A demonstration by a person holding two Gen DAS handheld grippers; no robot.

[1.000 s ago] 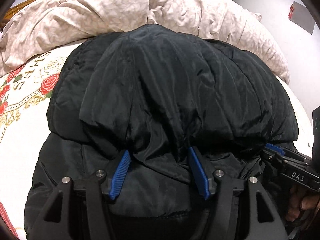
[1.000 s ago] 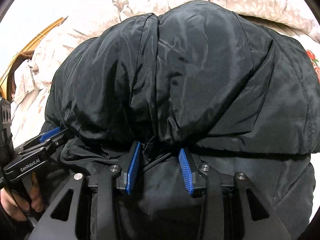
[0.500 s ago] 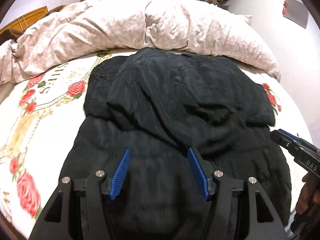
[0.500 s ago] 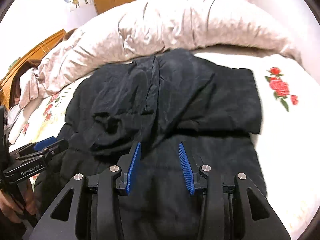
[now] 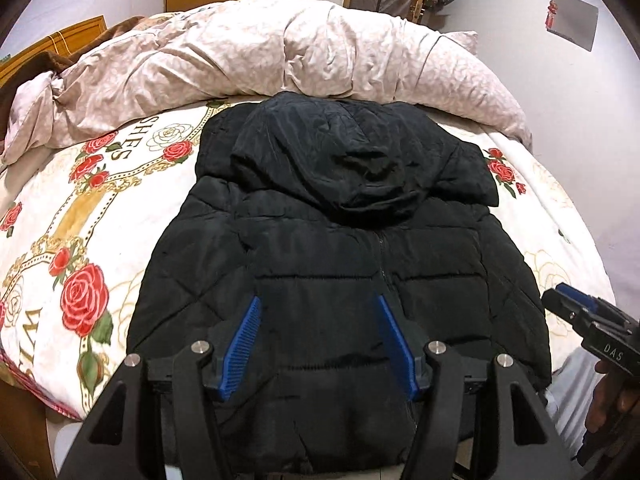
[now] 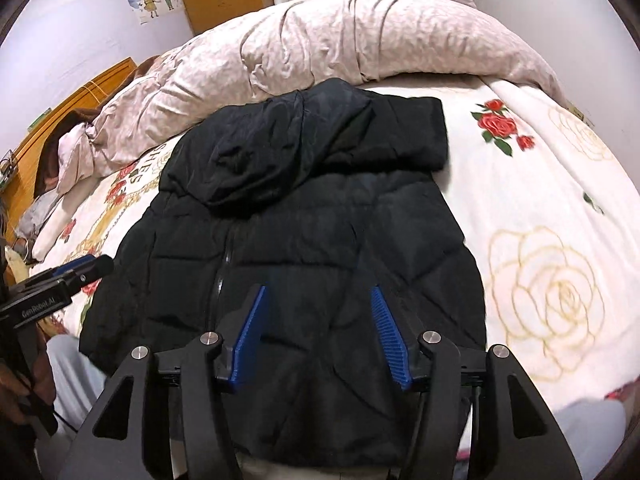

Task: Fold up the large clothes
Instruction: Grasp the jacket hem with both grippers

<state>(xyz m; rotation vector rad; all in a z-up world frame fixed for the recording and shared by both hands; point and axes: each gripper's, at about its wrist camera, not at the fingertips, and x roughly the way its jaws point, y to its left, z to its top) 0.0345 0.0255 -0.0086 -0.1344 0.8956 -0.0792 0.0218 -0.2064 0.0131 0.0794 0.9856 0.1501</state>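
Left wrist view: black puffer jacket is lying flat on the bed, both tools hanging empty above its near hem.

Its long axis is running straight away from the tools, the hem nearest them and the hood folded down over the chest at the far end, close to the rumpled duvet; the zip is running along that axis. The left tool is hovering with its blue pads spread, nothing between them. The right tool is gaping too, its jaws having just been opening, with no cloth between them. Each tool is sitting over its own half of the hem, so a lengthwise fold looks within equal reach of both. Rose-printed bedsheet is showing on either side.
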